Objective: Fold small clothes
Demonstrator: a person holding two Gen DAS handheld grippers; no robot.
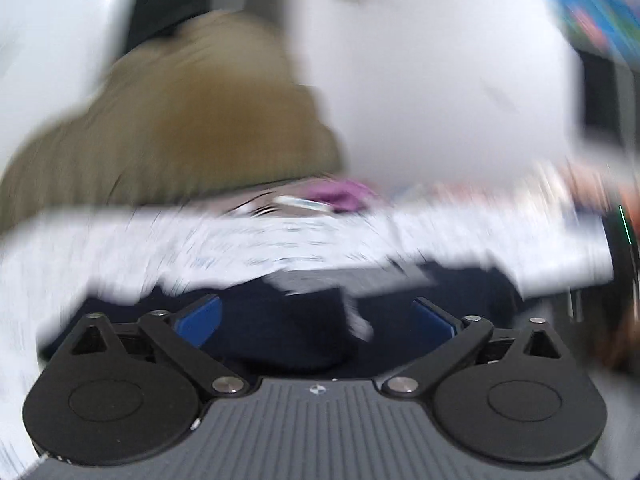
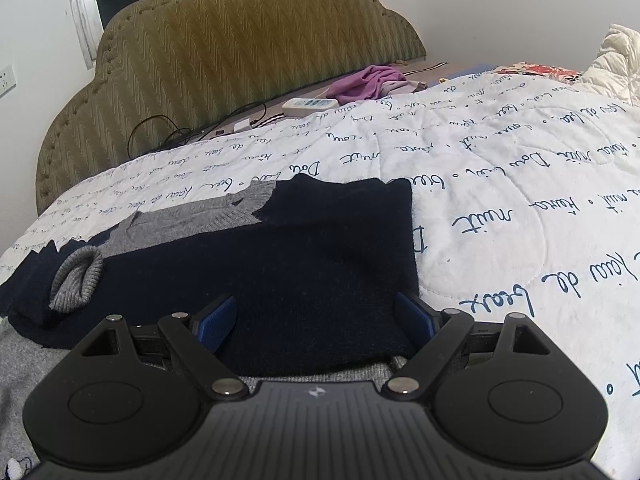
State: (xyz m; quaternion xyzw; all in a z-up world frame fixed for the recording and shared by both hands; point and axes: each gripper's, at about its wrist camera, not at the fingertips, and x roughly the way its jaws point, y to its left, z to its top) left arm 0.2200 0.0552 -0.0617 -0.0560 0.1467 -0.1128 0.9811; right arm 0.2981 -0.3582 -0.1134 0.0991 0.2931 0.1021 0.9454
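Knitwear lies flat on the bed's quilt (image 2: 500, 168): a dark navy sweater (image 2: 280, 264) with grey cuffs and grey trim, spread just ahead of the right tongs (image 2: 316, 326), whose jaws stand released over its near hem, gripping nothing. In the blurred other view the left tongs (image 1: 316, 320) also gape wide and empty above the same dark cloth. It looks soft, light and limp, likely to sag and stretch, not slip. Best pinched at a hem corner or at the grey cuff (image 2: 76, 280) ahead-left of the right tongs.
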